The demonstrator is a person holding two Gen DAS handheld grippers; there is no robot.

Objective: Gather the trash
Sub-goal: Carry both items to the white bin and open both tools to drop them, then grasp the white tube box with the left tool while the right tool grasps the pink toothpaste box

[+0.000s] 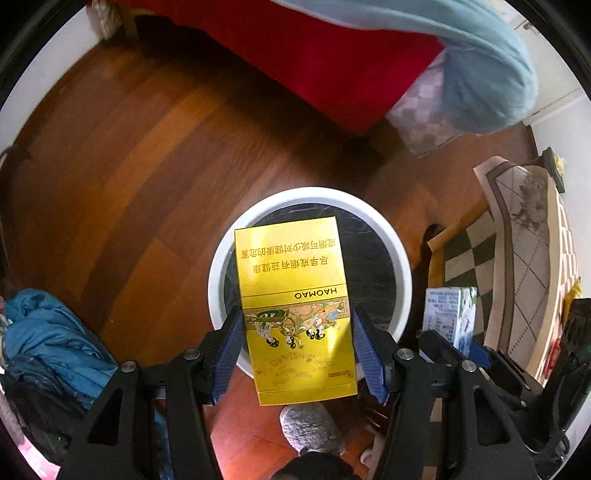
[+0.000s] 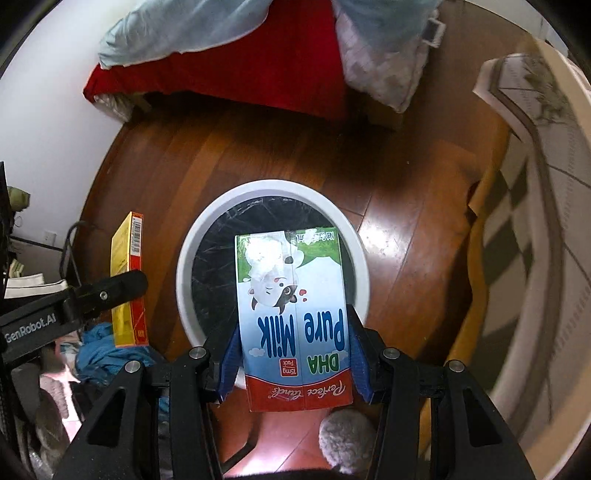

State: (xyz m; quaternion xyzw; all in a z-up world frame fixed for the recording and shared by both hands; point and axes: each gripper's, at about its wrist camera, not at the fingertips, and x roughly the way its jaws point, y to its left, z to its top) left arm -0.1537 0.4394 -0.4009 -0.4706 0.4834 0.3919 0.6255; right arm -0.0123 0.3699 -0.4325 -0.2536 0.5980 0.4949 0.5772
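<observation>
I am holding both grippers above the round white-rimmed bin [image 1: 400, 258], its glossy black liner creased and wrinkled. My left gripper [image 1: 297, 350] is clamping a flat, shiny yellow cigarette box [image 1: 295, 310] between ribbed blue pads, jaws narrowed onto its sides; the box is hanging over the bin's near rim, printed "HAOMAO" with Chinese text and panda figures. My right gripper [image 2: 293, 363] is pinching a rectangular milk carton [image 2: 293, 317], jaws set to its width, also over the near rim; it is reading "DHA Pure Milk", "15mg Pack", with a cartoon cow. Around the bin, polished reddish wood floor is showing. Beyond the bin, a red cloth [image 2: 266, 70] and pale blue bedding [image 2: 192, 29] are draping down. A fuzzy grey slipper [image 2: 345, 439] is sitting nearer than the bin.
</observation>
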